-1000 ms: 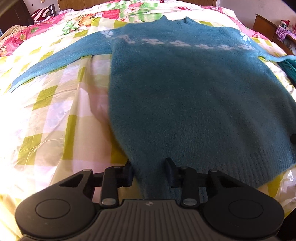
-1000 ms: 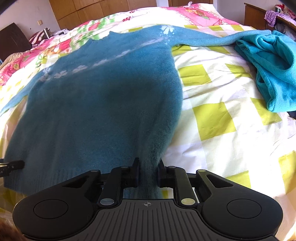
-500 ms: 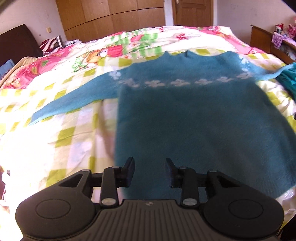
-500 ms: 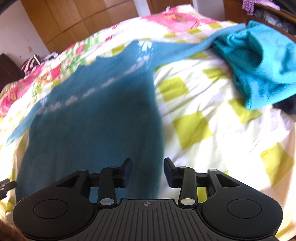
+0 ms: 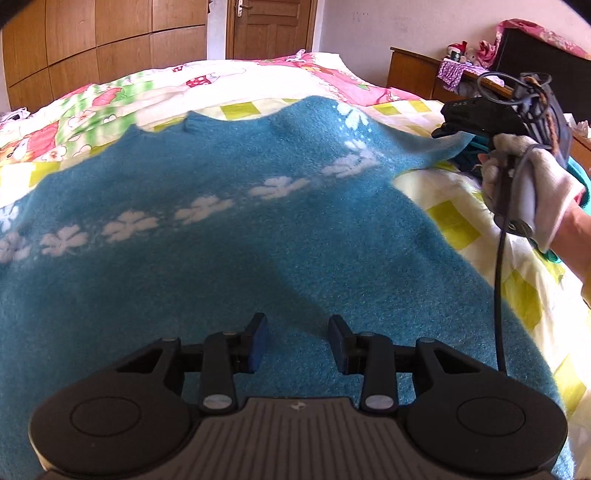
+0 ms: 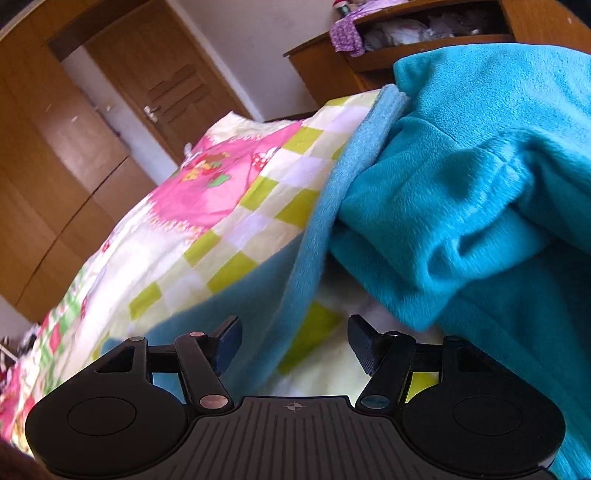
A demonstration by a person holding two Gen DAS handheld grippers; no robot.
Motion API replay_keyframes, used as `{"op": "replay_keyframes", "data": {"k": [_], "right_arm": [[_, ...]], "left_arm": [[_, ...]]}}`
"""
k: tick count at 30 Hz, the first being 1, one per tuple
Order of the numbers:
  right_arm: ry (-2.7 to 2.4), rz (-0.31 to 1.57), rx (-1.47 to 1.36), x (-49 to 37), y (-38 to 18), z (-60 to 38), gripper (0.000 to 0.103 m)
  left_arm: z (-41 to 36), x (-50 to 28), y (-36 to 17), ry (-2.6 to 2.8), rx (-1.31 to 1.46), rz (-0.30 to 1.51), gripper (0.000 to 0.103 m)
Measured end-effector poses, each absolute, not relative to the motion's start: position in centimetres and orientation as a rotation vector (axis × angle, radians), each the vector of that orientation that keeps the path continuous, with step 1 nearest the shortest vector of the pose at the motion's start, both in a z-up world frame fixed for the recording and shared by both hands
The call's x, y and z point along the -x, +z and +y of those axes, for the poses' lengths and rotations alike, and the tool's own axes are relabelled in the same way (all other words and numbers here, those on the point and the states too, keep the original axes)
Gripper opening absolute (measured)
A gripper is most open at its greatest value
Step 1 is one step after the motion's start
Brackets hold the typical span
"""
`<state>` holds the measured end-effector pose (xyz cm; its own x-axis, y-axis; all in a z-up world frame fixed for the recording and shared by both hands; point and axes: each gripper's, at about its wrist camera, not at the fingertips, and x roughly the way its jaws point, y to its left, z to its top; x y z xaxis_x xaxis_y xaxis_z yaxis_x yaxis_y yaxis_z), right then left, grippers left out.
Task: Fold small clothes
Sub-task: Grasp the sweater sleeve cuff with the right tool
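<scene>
A teal knit sweater [image 5: 229,251] with a band of white flowers lies flat on the bed. My left gripper [image 5: 297,341] is open and empty, hovering over the sweater's body. My right gripper [image 6: 293,343] is open, with the sweater's right sleeve [image 6: 314,236] running up between its spread fingers, not pinched. In the left wrist view the right gripper [image 5: 448,127] sits at the sleeve's end at the far right, held by a gloved hand [image 5: 532,195].
A crumpled bright turquoise fleece garment [image 6: 480,192] lies right beside the sleeve end. The bed has a yellow-checked and pink floral cover [image 6: 207,236]. A wooden dresser [image 5: 413,74] stands at the right, wardrobes and a door [image 5: 269,26] behind.
Both grippers have left the sweater's hem. The left moved up over the body. The right swung out to the right sleeve's end and opened wider.
</scene>
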<state>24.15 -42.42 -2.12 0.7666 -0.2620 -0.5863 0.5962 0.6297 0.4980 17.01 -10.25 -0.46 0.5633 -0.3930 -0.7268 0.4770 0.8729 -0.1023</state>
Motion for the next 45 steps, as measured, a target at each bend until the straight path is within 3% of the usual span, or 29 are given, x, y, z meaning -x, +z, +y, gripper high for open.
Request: {"op": "replay_keyframes", "data": {"k": [2, 3, 5, 9, 15, 19, 24, 29, 32, 33, 39, 42, 45], "right_arm": [[-0.558, 0.463, -0.770, -25.2, -2.8, -43.3, 0.061], [-0.583, 0.462, -0.802, -25.7, -3.1, -43.9, 0.041], [-0.605, 0.467, -0.829, -26.3, -2.8, -44.3, 0.019], [-0.581, 0.388, -0.543, -26.8, 2.3, -39.6, 0.017], [-0.191, 0.280, 0.058, -28.4, 6.8, -23.0, 0.008], [0.158, 0.300, 0.473, -26.9, 3.0, -11.8, 0.005], [0.264, 0.427, 0.668, -25.2, -2.7, -6.6, 0.005], [0.068, 0.521, 0.388, -23.0, -0.7, -10.9, 0.021], [-0.180, 0.548, 0.067, -22.3, 1.1, -18.2, 0.061], [-0.253, 0.543, -0.019, -21.9, 1.3, -20.8, 0.065], [-0.439, 0.539, -0.499, -23.1, 0.1, -32.7, 0.066], [-0.440, 0.466, -0.631, -25.1, 0.2, -35.1, 0.079], [-0.471, 0.466, -0.731, -27.7, -0.5, -36.9, 0.081]], "left_arm": [[-9.7, -16.5, -0.4, -0.524, -0.105, 0.816, 0.051], [-9.4, -16.4, -0.4, -0.525, -0.096, 0.818, 0.051], [-8.6, -16.2, -0.3, -0.527, -0.074, 0.822, 0.051], [-6.7, -16.0, -0.1, -0.498, -0.053, 0.810, 0.052], [-2.8, -15.2, 0.1, -0.387, -0.048, 0.766, 0.052], [-0.5, -15.0, -1.0, -0.352, -0.010, 0.776, 0.053], [0.6, -14.9, -1.6, -0.395, -0.007, 0.751, 0.053], [0.3, -15.1, -1.3, -0.413, -0.005, 0.726, 0.055], [-0.8, -15.3, -0.5, -0.433, -0.004, 0.710, 0.055], [-1.2, -15.4, -0.3, -0.443, -0.001, 0.712, 0.055], [-5.4, -15.7, -0.1, -0.483, -0.052, 0.727, 0.056], [-7.2, -15.4, -0.6, -0.505, -0.091, 0.744, 0.056], [-8.7, -15.2, -0.9, -0.528, -0.118, 0.748, 0.056]]}}
